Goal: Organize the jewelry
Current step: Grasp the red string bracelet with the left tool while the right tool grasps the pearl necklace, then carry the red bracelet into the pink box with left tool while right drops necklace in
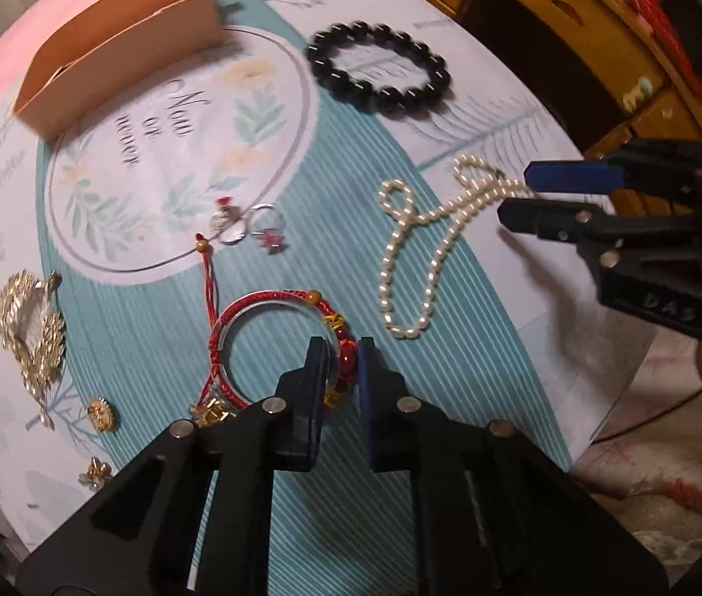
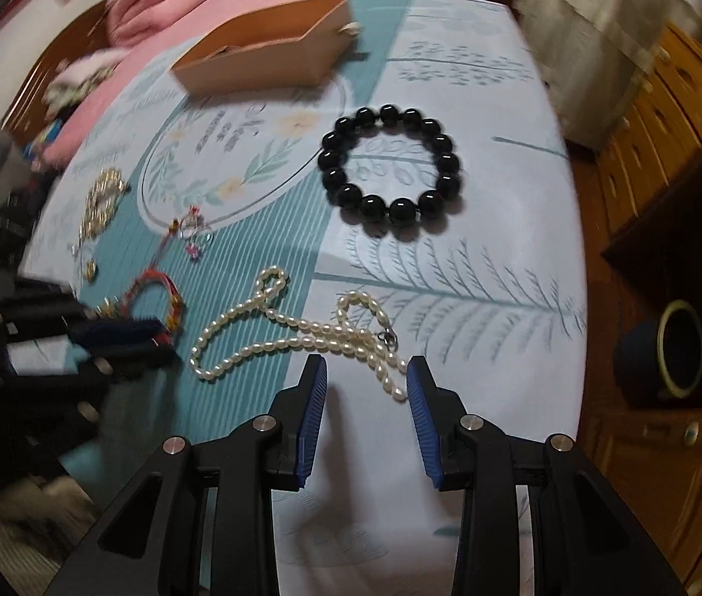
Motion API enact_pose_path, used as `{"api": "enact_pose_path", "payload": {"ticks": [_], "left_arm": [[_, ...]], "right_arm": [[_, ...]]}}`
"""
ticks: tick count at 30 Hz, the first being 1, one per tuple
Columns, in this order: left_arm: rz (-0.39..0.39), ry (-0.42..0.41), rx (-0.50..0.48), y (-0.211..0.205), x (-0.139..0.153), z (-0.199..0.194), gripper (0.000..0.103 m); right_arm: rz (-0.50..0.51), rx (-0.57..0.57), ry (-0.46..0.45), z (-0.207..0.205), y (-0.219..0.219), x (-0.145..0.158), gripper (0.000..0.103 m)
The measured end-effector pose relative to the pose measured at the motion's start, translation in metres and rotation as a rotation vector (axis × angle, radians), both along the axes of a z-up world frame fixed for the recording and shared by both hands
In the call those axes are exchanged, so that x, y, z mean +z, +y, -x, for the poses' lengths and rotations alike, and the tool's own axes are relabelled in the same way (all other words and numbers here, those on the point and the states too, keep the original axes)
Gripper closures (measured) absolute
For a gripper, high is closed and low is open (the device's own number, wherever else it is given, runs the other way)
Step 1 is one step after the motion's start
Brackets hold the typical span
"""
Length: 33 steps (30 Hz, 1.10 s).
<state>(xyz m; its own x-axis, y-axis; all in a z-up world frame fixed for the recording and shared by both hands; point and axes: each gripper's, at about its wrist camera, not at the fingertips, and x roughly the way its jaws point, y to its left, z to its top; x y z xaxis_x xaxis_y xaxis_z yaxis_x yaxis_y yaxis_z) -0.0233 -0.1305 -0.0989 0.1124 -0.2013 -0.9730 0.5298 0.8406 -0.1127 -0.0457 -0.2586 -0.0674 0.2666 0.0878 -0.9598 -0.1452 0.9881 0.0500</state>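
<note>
Red cord and a clear ring make up the red bracelet [image 1: 276, 347], whose beaded side is pinched between the nearly closed fingers of the left gripper [image 1: 342, 347] on the table [image 1: 450, 362]. An end of the pearl necklace [image 2: 301, 333] is straddled by the half-open, empty right gripper [image 2: 366, 372]. Beyond are seen a black bead bracelet [image 2: 390, 169] and a tan box [image 2: 271, 59].

blurred: left hand-held gripper [image 2: 152, 342] | hidden: red bracelet [image 1: 276, 342] bead behind fingers
</note>
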Motion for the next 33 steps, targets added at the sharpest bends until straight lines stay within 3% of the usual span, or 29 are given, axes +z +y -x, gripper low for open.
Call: {"api": "enact_pose_path", "payload": {"ticks": [3, 7, 9, 11, 14, 17, 19, 26, 33], "left_arm": [[0.063, 0.02, 0.077, 0.019, 0.009, -0.009, 0.093], [0.099, 0.021, 0.134, 0.037, 0.019, -0.018, 0.093], [0.108, 0.017, 0.152, 0.044, 0.024, -0.025, 0.093], [0.12, 0.017, 0.174, 0.049, 0.028, -0.028, 0.093], [0.133, 0.014, 0.202, 0.053, 0.034, -0.029, 0.093], [0.14, 0.006, 0.213, 0.056, 0.044, -0.031, 0.093], [0.141, -0.004, 0.217, 0.055, 0.048, -0.032, 0.093], [0.163, -0.036, 0.25, 0.062, 0.07, -0.038, 0.093], [0.187, -0.085, 0.285, 0.075, 0.106, -0.049, 0.093]], "right_arm": [[0.023, 0.067, -0.005, -0.007, 0.002, -0.004, 0.068], [0.116, 0.225, -0.031, -0.004, 0.016, -0.011, 0.069], [0.122, 0.252, -0.036, -0.004, 0.017, -0.012, 0.069], [0.094, 0.235, -0.029, -0.008, 0.011, -0.012, 0.073], [0.108, 0.245, -0.033, -0.014, 0.013, -0.012, 0.09], [0.137, 0.253, -0.04, -0.018, 0.022, -0.014, 0.093], [0.087, 0.223, -0.053, -0.016, 0.022, -0.009, 0.1], [-0.096, 0.093, -0.058, -0.023, 0.008, 0.016, 0.1], [-0.233, 0.03, -0.136, -0.03, 0.003, 0.073, 0.1]]}}
